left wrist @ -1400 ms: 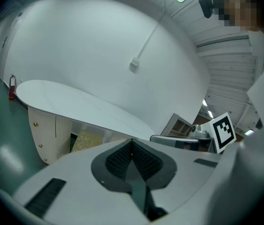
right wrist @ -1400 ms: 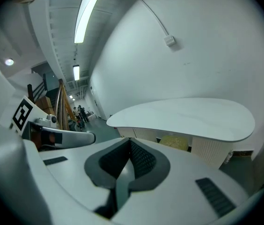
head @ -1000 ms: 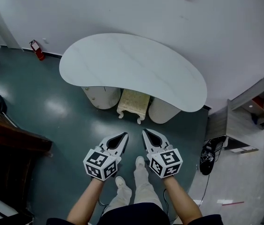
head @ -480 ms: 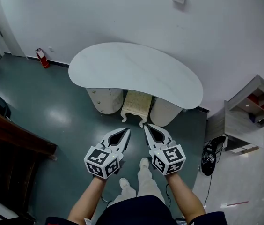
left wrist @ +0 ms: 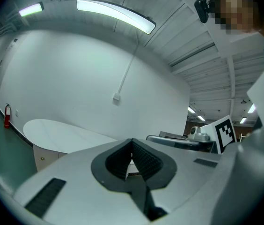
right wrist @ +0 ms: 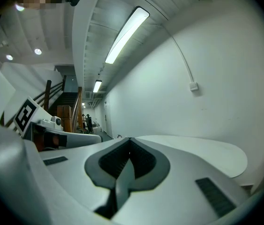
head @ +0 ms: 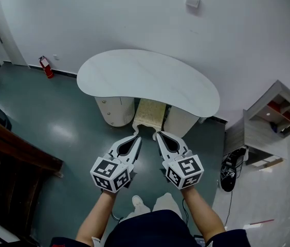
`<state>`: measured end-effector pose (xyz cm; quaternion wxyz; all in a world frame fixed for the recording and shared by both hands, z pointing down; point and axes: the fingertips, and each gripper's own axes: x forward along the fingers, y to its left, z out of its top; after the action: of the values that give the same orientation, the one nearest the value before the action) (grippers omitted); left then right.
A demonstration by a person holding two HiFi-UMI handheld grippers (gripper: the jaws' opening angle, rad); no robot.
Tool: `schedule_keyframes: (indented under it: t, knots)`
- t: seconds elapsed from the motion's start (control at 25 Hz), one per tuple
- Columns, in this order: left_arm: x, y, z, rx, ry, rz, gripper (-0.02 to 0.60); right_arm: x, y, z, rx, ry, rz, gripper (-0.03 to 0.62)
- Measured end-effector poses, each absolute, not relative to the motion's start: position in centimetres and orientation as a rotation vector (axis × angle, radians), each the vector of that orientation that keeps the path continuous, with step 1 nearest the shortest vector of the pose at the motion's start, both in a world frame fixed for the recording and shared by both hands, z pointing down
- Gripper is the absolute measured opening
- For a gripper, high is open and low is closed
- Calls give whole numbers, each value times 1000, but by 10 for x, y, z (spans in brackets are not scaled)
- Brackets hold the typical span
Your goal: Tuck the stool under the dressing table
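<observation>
- The stool (head: pixel 150 113) sits tucked under the dressing table (head: pixel 145 78). Its cream seat is slotted between the two rounded pedestals (head: pixel 115 110), and only the front part pokes out past the white kidney-shaped top.
- The left claw (head: pixel 137 138) is pressed together with nothing in it. In the left gripper view the tips (left wrist: pixel 132 141) meet in front of the dark ribbed hollow, and only the pale surface and wall show beyond them.
- The right claw (head: pixel 158 134) is likewise pinched closed and empty. In its own view the tips (right wrist: pixel 129 139) touch.
- Both claws are held side by side and level, pointing at the stool's front edge. From overhead the tips appear to overlap the stool's front legs. They are probably raised clear of it, though the angle makes that hard to judge.
- The person stands on the dark green floor (head: pixel 68 133) facing the dressing table, with both forearms stretched forward.
- A red fire extinguisher (head: pixel 44 67) stands against the white wall to the left, and an open shelf unit (head: pixel 271 122) stands to the right.
</observation>
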<state>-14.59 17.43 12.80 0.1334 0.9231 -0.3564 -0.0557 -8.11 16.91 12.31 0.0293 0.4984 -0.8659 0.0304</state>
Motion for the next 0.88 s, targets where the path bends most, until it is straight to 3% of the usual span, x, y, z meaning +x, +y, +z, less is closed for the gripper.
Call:
schedule_keyframes:
  t: [0.88]
  knots:
    - [-93,239,90,2738,-1088,-204,15,-30,234,98,1499,-2704,53,14]
